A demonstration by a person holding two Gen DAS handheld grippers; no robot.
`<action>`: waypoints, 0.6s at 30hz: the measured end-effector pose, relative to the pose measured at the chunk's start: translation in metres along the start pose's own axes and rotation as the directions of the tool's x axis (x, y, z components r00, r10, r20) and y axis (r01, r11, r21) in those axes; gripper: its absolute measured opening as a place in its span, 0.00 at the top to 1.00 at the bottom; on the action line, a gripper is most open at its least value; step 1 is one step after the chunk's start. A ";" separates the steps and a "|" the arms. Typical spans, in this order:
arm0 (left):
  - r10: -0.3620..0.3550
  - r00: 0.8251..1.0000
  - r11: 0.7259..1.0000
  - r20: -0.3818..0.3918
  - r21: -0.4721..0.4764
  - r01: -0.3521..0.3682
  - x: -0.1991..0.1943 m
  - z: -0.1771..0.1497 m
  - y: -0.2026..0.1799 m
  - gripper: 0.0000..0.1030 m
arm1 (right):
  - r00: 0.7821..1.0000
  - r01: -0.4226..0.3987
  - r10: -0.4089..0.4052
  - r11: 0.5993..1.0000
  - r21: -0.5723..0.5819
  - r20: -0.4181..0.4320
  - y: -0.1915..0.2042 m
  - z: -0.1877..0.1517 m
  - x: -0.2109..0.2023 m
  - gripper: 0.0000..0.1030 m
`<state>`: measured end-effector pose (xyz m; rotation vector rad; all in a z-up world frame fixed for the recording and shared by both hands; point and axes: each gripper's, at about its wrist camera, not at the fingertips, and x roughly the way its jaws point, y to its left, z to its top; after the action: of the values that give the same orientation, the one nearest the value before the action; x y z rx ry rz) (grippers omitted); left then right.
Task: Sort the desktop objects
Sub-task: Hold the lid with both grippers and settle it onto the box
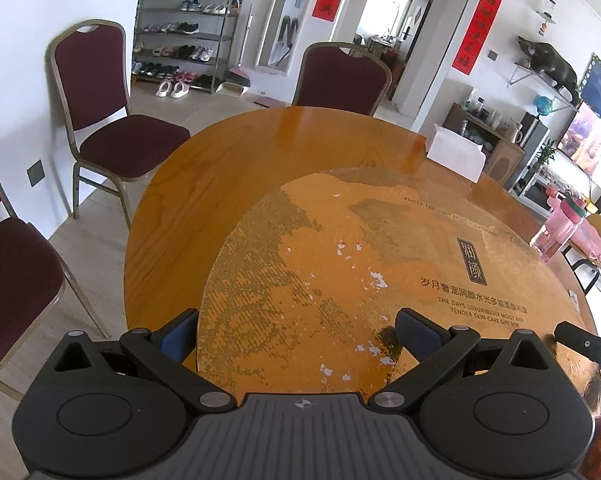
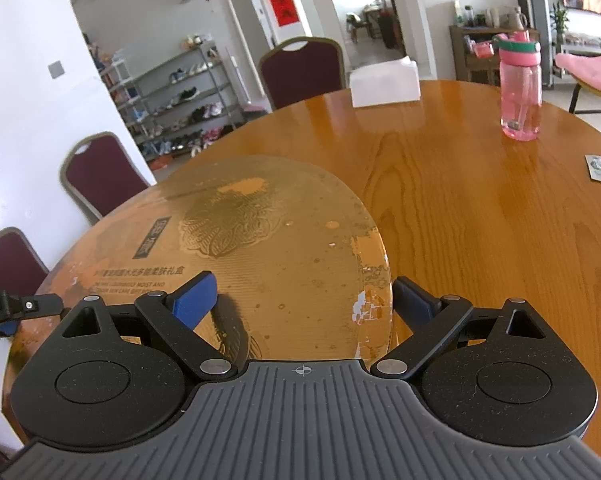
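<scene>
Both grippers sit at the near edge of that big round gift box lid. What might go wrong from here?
1. The round lid is wide and flat; the left gripper and right gripper straddle only its near rim, so a lift may tilt it.
2. Sliding it forward may hit the pink bottle or the white box.
3. Its surface is already flaking; the pads may scrape off more.

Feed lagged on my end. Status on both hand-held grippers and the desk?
Left hand-held gripper open, right hand-held gripper open, nothing held. Round gift box under both. Pink bottle, tissue box unsorted.
</scene>
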<state>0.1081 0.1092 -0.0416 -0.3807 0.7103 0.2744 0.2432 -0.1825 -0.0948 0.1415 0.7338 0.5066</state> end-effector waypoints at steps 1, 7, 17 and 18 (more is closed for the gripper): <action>0.001 1.000 1.000 0.000 0.003 -0.001 0.000 0.000 0.000 0.02 | 1.000 0.002 -0.002 1.000 0.003 -0.003 0.000 0.000 0.000 0.08; 0.007 1.000 1.000 0.001 0.014 -0.007 0.002 0.000 -0.002 0.02 | 1.000 0.022 -0.022 1.000 -0.002 -0.009 0.004 -0.003 0.000 0.08; 0.011 1.000 1.000 0.001 0.014 -0.011 0.004 -0.006 0.001 0.02 | 0.999 0.034 -0.034 0.999 -0.009 -0.021 0.006 -0.003 0.002 0.09; 0.012 1.000 1.000 -0.003 0.014 -0.011 0.004 -0.007 0.001 0.02 | 0.999 0.033 -0.033 0.999 -0.009 -0.021 0.004 -0.003 0.003 0.09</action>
<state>0.1068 0.1082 -0.0494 -0.3635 0.7172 0.2795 0.2414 -0.1779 -0.0971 0.1160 0.7536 0.4802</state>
